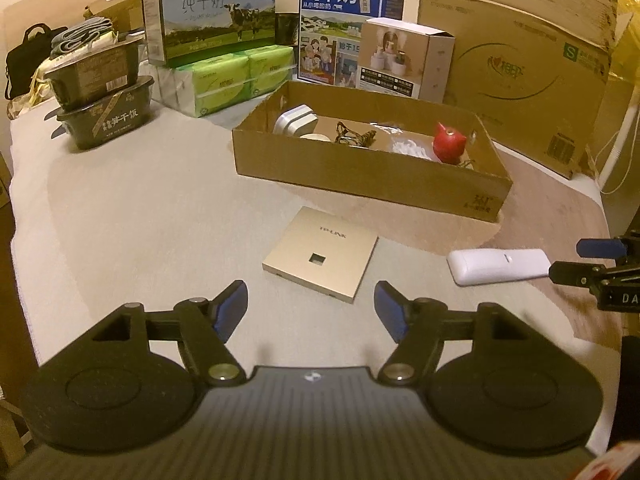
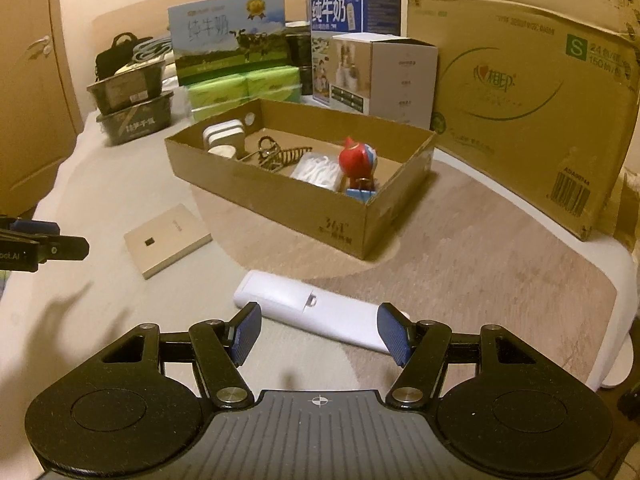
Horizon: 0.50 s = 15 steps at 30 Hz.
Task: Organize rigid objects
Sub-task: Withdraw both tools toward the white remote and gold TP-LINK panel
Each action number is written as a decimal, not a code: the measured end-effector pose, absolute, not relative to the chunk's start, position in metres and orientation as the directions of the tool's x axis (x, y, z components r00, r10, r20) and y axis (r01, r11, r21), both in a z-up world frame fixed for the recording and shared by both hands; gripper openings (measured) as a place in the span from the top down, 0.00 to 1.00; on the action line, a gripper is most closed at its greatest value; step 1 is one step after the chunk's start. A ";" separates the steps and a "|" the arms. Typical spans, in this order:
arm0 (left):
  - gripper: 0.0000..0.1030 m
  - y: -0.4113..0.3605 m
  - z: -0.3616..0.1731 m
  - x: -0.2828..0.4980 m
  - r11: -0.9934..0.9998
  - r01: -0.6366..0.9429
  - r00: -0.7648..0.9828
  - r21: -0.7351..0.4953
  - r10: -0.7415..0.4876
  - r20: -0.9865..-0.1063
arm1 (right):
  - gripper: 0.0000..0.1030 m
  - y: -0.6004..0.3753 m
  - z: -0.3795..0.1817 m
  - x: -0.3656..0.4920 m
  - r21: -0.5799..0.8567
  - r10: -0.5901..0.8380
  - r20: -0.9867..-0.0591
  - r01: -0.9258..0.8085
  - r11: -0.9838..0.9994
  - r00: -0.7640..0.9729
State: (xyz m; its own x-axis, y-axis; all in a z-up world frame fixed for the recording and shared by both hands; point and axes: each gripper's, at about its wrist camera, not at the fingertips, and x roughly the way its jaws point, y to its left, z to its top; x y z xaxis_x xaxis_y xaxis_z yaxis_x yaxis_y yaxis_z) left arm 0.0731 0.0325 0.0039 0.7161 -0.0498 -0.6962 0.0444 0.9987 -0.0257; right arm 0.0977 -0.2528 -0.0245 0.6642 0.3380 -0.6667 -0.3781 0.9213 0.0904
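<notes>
White remote (image 2: 320,314) lies lower centre, between your right gripper's (image 2: 320,332) wide-open fingers, not yet gripped. Left gripper (image 1: 310,310), also wide, hovers before the gold TP-Link panel (image 1: 322,252); both likely belong in the cardboard box (image 2: 280,204).

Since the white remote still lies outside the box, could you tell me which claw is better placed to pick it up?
Right. The right claw, open, already straddles the long white plastic remote; the open left claw faces the flat gold square device instead.
</notes>
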 end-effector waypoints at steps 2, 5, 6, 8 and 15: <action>0.34 0.032 0.005 0.071 0.999 0.045 0.715 -0.024 -0.049 -0.697 | 0.38 -0.252 -0.023 0.096 0.089 0.339 -0.667 -0.381 0.920 0.663; 0.33 0.032 0.005 0.069 0.999 0.047 0.716 -0.023 -0.050 -0.696 | 0.38 -0.252 -0.021 0.092 0.084 0.342 -0.664 -0.389 0.917 0.665; 0.33 0.031 0.006 0.068 0.999 0.047 0.717 -0.023 -0.050 -0.696 | 0.38 -0.252 -0.021 0.091 0.082 0.342 -0.664 -0.391 0.917 0.665; 0.31 0.030 0.006 0.067 0.999 0.048 0.716 -0.022 -0.050 -0.697 | 0.38 -0.252 -0.021 0.089 0.078 0.343 -0.665 -0.394 0.916 0.663; 0.27 0.027 0.004 0.065 0.998 0.066 0.710 -0.014 -0.057 -0.702 | 0.38 -0.253 -0.022 0.091 0.067 0.336 -0.675 -0.399 0.914 0.656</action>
State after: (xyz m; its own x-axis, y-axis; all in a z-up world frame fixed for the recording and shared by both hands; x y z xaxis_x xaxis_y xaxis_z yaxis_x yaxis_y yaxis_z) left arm 0.0652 0.0271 0.0043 0.7100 -0.0565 -0.7019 0.0655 0.9978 -0.0140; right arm 0.0912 -0.2528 -0.0223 0.6564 0.3362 -0.6753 -0.3991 0.9144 0.0673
